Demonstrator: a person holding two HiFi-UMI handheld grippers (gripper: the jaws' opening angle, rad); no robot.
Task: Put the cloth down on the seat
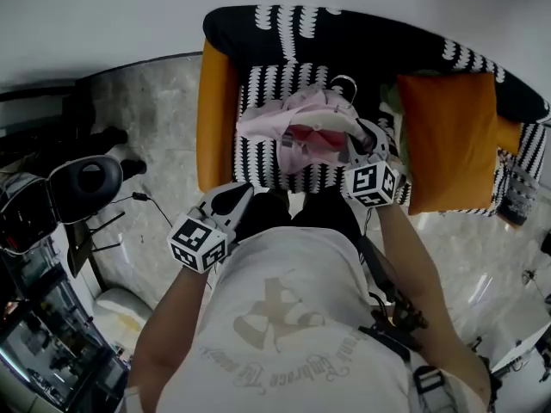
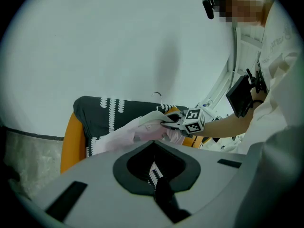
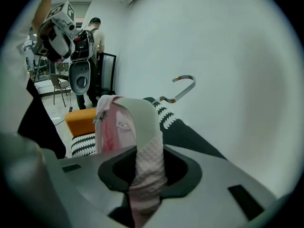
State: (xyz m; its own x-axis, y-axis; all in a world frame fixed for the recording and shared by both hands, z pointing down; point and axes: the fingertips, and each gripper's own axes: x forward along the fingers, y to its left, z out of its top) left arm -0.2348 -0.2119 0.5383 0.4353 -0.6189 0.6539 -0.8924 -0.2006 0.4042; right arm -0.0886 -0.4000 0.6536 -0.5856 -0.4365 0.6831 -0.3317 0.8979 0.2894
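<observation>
A pale pink cloth [image 1: 297,123] on a wire hanger [image 1: 344,83] hangs bunched just over the black-and-white patterned seat [image 1: 258,169] of an armchair. My right gripper [image 1: 357,149] is shut on the cloth's right edge. In the right gripper view a waffle-textured pink strip [image 3: 147,165] runs down between the jaws, and the hanger hook [image 3: 183,87] shows above it. My left gripper [image 1: 232,200] is in front of the seat, apart from the cloth, jaws together and empty. In the left gripper view the cloth [image 2: 137,129] lies ahead with the right gripper [image 2: 166,122] on it.
The armchair has an orange left arm [image 1: 215,114] and a dark patterned back [image 1: 344,33]. An orange cushion [image 1: 448,136] fills the seat's right part. A black stool [image 1: 86,179] and cables stand on the marble floor at left. A person [image 3: 95,32] stands far off.
</observation>
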